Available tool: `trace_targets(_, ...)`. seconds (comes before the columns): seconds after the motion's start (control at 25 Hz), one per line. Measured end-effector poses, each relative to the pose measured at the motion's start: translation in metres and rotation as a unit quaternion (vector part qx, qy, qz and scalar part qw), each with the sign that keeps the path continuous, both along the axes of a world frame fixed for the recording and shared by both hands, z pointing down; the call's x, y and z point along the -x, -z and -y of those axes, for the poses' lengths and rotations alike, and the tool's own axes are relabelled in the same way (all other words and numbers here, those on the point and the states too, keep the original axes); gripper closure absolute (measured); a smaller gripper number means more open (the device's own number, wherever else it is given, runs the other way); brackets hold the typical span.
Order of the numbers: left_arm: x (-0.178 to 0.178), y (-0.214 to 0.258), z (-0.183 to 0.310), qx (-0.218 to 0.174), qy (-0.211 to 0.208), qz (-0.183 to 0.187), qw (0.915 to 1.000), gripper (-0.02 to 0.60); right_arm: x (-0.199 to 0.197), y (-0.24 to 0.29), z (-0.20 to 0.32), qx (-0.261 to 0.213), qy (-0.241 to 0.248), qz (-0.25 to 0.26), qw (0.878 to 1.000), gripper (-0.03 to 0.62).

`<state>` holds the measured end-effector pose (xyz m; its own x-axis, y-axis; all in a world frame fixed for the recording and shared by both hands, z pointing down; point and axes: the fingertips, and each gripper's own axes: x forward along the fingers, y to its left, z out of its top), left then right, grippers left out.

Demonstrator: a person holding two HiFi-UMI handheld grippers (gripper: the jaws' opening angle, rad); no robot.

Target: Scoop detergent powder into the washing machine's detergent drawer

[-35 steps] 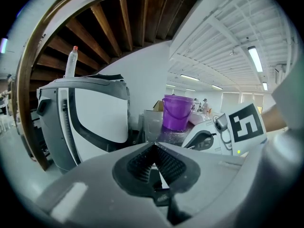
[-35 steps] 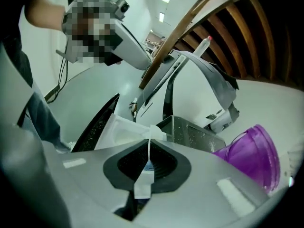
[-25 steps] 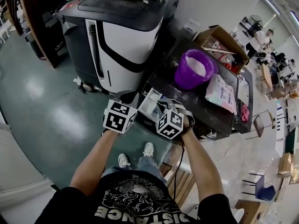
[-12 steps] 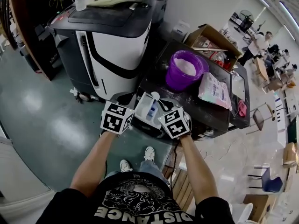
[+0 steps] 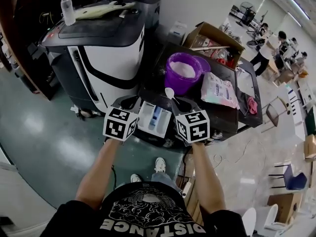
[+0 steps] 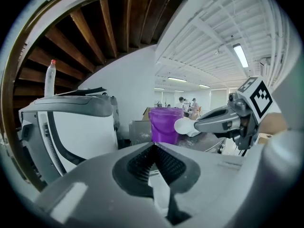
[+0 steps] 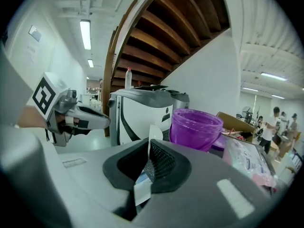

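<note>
A washing machine (image 5: 108,53) is standing at the left, with a bottle (image 5: 66,9) sitting on top. A table (image 5: 229,115) is standing to its right, carrying a bucket (image 5: 181,75), a bag (image 5: 218,90) lying right of the bucket, a box (image 5: 217,36) sitting behind, and a drawer (image 5: 153,116) lying at the front edge.

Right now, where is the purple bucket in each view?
Head view: purple bucket upper centre, on the dark table.
Left gripper view: centre, behind the scoop.
Right gripper view: right of centre.
Shared landmark: washing machine, left of it in all three.
</note>
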<state>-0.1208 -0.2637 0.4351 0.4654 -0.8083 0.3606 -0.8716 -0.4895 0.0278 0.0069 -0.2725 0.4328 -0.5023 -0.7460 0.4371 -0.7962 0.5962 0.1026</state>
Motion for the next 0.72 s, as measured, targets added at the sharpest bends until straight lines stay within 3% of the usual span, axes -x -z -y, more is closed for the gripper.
trace_targets(0.72, -0.041, 0.038, 0.017, -0.035, -0.041, 0.001, 0.9985, 0.581, -0.073, 0.070, -0.002, -0.058, -0.108, 0.113, 0.986, 0.559)
